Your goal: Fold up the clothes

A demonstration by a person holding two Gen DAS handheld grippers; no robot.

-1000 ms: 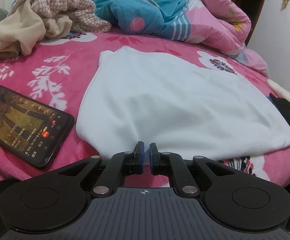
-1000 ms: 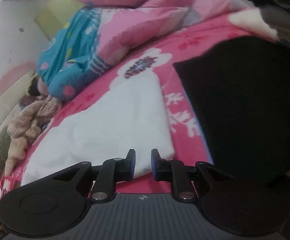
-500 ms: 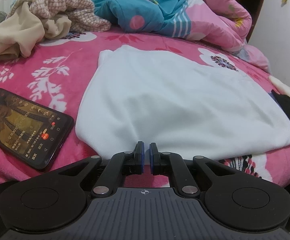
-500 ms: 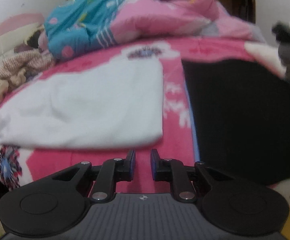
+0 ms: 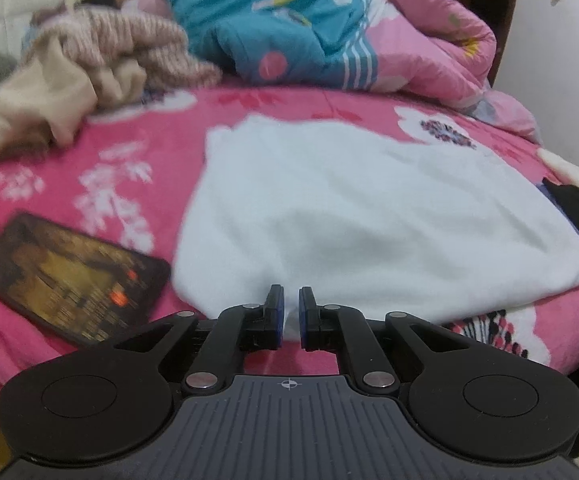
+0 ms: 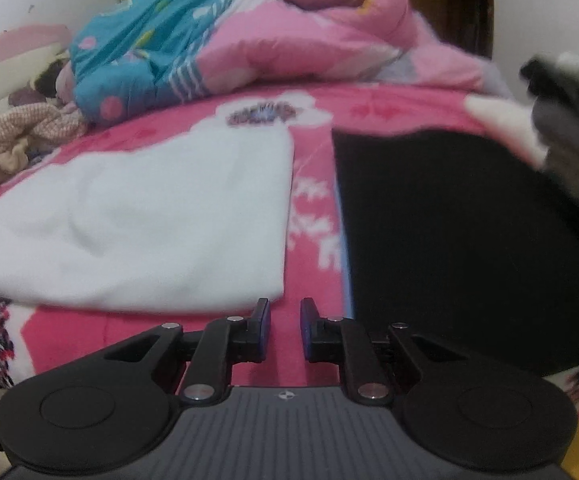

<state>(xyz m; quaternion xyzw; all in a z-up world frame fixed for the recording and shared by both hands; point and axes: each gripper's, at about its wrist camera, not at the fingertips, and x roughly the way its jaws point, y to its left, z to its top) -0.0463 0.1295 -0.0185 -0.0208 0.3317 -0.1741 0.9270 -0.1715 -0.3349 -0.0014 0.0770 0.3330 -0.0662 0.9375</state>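
A white garment (image 5: 369,216) lies flat and folded on the pink flowered bedspread (image 5: 101,160); it also shows in the right wrist view (image 6: 149,216). My left gripper (image 5: 291,304) sits at the garment's near edge, jaws slightly apart with the white hem showing in the gap. My right gripper (image 6: 285,316) is open and empty, over bare bedspread (image 6: 313,240) just right of the garment's near right corner. A black garment (image 6: 469,240) lies flat to the right.
A smartphone (image 5: 73,276) with its screen lit lies left of the white garment. A beige and knitted clothes pile (image 5: 89,68) sits at the back left. A blue and pink quilt (image 5: 329,28) is bunched at the back. More clothes (image 6: 569,112) lie far right.
The left gripper's jaws have opened a little and it has moved slightly closer to the garment's edge. The right gripper has swung level and nearer the garment's corner, jaws a bit wider.
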